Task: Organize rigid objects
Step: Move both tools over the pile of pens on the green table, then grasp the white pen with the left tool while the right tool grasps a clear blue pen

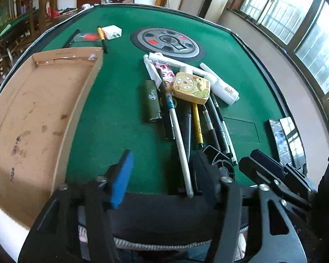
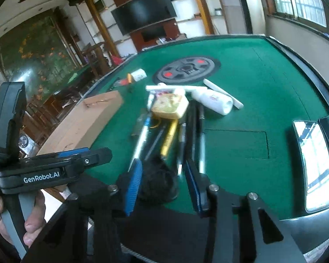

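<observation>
Blue pads: left gripper (image 1: 164,175) is spread wide, nothing pinched, white pen (image 1: 181,144) lying between its fingers.
Right gripper (image 2: 163,179): about half spread, empty too, hovering over the near ends of the pens.
Dark clump (image 2: 159,180): sits right between the right fingers, can't tell what it is.
Pile ahead: yellow pen (image 1: 197,125), green lighter (image 1: 152,103), cartoon tin (image 1: 192,87) on top, white bottle (image 1: 224,88) further out.
Cardboard tray (image 1: 33,109): off to the left gripper's left, looks empty.
Tip: I'd grab one pen by its free near end and slide it out low, so the tin doesn't tumble.
</observation>
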`<state>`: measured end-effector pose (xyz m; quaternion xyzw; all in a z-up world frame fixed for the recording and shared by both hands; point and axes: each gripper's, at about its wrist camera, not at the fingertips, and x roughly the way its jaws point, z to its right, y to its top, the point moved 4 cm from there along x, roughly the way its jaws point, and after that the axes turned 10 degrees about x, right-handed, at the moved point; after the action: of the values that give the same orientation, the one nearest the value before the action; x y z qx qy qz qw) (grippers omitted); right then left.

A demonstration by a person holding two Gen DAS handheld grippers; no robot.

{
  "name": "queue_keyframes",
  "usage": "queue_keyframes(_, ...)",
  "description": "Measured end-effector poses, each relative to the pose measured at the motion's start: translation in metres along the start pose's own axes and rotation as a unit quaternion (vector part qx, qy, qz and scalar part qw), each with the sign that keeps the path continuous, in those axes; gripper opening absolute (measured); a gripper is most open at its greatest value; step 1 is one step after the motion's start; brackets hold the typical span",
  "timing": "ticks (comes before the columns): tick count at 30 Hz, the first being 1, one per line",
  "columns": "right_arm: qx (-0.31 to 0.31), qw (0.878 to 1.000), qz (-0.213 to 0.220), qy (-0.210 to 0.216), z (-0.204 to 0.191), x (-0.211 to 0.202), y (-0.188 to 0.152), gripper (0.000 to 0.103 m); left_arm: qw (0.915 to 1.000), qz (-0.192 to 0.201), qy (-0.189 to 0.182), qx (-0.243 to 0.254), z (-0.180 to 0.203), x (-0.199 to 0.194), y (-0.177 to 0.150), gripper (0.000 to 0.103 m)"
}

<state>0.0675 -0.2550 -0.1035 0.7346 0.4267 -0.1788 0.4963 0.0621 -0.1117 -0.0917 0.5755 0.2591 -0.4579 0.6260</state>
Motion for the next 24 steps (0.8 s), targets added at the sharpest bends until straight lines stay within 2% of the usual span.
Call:
queue_keyframes(2,0.030,0.999,-0.008,0.016,0.008,0.007,-0.003,0.033,1.0000,0.000,0.006,0.003,0.000,0.011,0.004,0.049)
queue_keyframes(4,0.035,0.999,-0.013,0.009,0.013,0.010,0.000,0.030,1.0000,0.007,-0.003,0.006,0.006,0.016,0.010,0.042)
queue_keyframes(8,0.037,0.999,-0.021,-0.003,0.019,0.015,0.007,0.025,1.0000,0.007,-0.004,0.006,0.008,0.031,0.021,0.042)
queue_keyframes(10,0.022,1.000,-0.014,-0.016,0.024,0.021,0.017,0.025,1.0000,0.001,-0.006,0.002,0.006,0.038,0.026,0.030)
queue_keyframes(11,0.021,1.000,-0.014,-0.016,0.025,0.022,0.018,0.025,0.9999,0.000,-0.011,-0.001,0.007,0.040,0.027,0.029)
queue_keyframes(13,0.023,0.999,-0.014,-0.018,0.029,0.025,0.023,0.025,0.9999,-0.007,-0.012,-0.001,0.006,0.046,0.027,0.019)
queue_keyframes(17,0.037,0.999,-0.020,-0.025,0.038,0.029,0.031,0.024,0.9996,-0.004,-0.027,-0.011,0.002,0.047,0.027,0.008)
queue_keyframes(20,0.043,0.998,-0.026,-0.039,0.046,0.039,0.035,0.020,0.9989,0.002,-0.043,-0.020,0.002,0.045,0.026,0.008)
queue_keyframes(24,0.041,0.997,-0.043,-0.054,0.049,0.054,0.037,0.015,0.9988,0.005,-0.044,-0.020,-0.003,0.042,0.025,0.007)
